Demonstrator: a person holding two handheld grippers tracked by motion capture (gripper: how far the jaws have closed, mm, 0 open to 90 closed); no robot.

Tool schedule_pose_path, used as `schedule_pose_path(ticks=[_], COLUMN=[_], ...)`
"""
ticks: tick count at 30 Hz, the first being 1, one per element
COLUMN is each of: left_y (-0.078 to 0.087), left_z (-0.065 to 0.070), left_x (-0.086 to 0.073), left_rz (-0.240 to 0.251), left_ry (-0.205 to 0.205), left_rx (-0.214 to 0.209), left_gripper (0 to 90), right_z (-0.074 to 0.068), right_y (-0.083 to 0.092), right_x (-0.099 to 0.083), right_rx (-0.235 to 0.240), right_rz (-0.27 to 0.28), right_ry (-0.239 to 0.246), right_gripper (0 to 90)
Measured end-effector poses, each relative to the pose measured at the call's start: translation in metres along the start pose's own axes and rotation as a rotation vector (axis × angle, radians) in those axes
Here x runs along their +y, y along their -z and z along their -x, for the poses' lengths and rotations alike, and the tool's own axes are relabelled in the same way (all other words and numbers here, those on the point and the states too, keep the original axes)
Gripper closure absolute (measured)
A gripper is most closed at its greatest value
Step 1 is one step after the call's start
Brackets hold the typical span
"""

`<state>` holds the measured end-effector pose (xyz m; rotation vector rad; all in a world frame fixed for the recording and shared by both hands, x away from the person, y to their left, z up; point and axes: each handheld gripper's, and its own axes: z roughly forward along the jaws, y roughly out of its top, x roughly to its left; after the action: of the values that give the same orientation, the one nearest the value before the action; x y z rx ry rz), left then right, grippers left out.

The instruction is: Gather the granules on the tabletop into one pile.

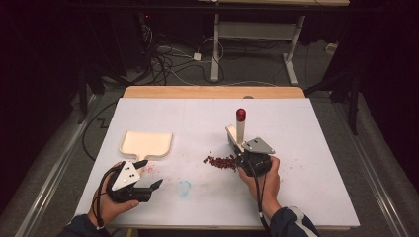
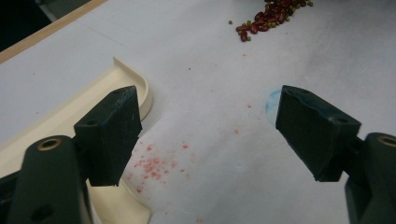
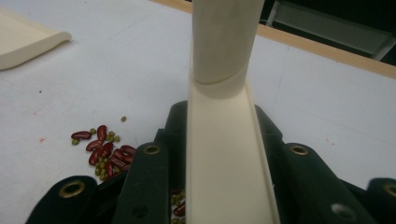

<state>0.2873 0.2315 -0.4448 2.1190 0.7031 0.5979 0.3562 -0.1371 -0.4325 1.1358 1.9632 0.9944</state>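
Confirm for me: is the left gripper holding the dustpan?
No. The left gripper has open jaws with bare table between them, and the dustpan lies beside its left jaw, ungripped.

Open hand-held gripper beside cream dustpan; beans beyond

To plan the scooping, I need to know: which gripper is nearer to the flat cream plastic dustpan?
Left. The left gripper hovers open just beside the flat cream plastic dustpan; the right gripper is across the table, shut on a cream brush.
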Motion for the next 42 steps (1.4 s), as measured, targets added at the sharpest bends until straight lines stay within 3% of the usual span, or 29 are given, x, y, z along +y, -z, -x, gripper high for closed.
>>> schedule_pose_path(ticks=[4,7,11,12,14,19,25,26,27,28,29,30,33,35,39,42], left_y=[-0.001,-0.002,-0.003,-0.002,-0.002,-0.001,0.000,0.000,0.000,0.000,0.000,0.000,0.000,0.000,0.003,0.003], left_z=[0.001,0.001,0.001,0.001,0.001,0.001,0.000,-0.001,-0.001,-0.001,-0.002,-0.002,-0.002,-0.003,-0.005,-0.004], left_x=[0.000,0.000,0.000,0.000,0.001,0.000,0.000,0.000,0.000,0.000,0.000,0.001,0.000,0.000,-0.001,-0.002], left_rz=[-0.012,-0.013,-0.014,-0.013,-0.007,-0.008,-0.004,-0.004,-0.006,0.001,0.000,0.001,-0.002,-0.006,0.003,0.005], left_ry=[0.008,0.008,0.006,0.006,-0.006,0.007,0.012,0.013,0.012,0.007,0.005,0.005,0.009,0.020,0.031,0.033], left_rx=[-0.007,-0.009,-0.009,-0.010,-0.004,-0.011,-0.007,-0.006,-0.004,0.001,0.002,0.004,0.006,0.004,0.007,0.004], left_gripper=[21.6,21.6,21.6,21.6,21.6,21.6,21.6,21.6,21.6,21.6,21.6,21.6,21.6,21.6,21.7,21.9], right_z=[0.008,0.009,-0.002,-0.010,-0.014,-0.027,-0.019,-0.018,-0.020,-0.020,-0.024,-0.024,-0.037,-0.049,-0.074,-0.087], right_y=[-0.003,-0.008,-0.013,-0.014,-0.015,-0.019,-0.012,-0.009,-0.004,-0.004,0.000,0.000,0.002,0.001,-0.008,-0.021], right_x=[0.002,0.000,-0.004,-0.003,-0.002,0.000,0.009,0.012,0.016,0.016,0.021,0.021,0.024,0.026,0.025,0.020], right_rx=[-0.026,-0.050,-0.055,-0.054,-0.048,-0.053,-0.043,-0.027,0.021,0.021,0.088,0.088,0.200,0.259,0.312,0.313], right_rz=[0.007,-0.017,-0.041,-0.036,-0.037,-0.023,0.008,0.025,0.047,0.047,0.060,0.060,0.061,0.058,0.046,0.017], right_ry=[0.000,-0.004,0.024,0.045,0.049,0.102,0.059,0.049,0.009,0.009,-0.026,-0.026,-0.104,-0.130,-0.142,-0.149], right_gripper=[67.3,67.3,67.3,67.3,67.3,67.3,67.3,67.3,67.3,67.3,67.3,67.3,67.3,67.3,67.3,67.3])
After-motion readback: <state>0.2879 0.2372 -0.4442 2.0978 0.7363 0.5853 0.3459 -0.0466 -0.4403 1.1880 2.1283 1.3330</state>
